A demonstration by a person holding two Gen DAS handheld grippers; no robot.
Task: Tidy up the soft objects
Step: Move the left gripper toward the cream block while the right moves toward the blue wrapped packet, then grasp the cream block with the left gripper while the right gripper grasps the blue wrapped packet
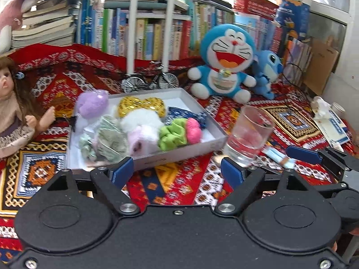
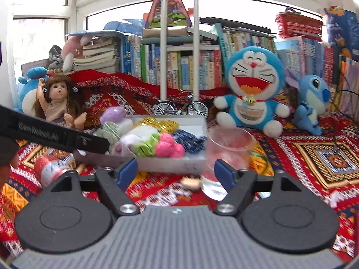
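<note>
Hovering low over the patterned cloth (image 1: 179, 179), both grippers are facing a shallow white box (image 1: 208, 143) that is holding the soft objects. The left gripper (image 1: 177, 171) is spread wide with nothing between its pads, and so is the right gripper (image 2: 176, 171). The box is lying straight ahead of both, its long axis running left to right; the left gripper seems nearer, almost touching the front wall. Inside I am counting one purple plush (image 1: 93, 103), one gold sequin piece (image 1: 141, 106), one white fluffy piece (image 1: 141, 121), one pale floral scrunchie (image 1: 107, 139), one green scrunchie (image 1: 172, 134), one pink one (image 1: 194, 131) and one dark blue one (image 1: 186, 114). One drinking glass (image 1: 249, 134) is standing just right of the box.
</note>
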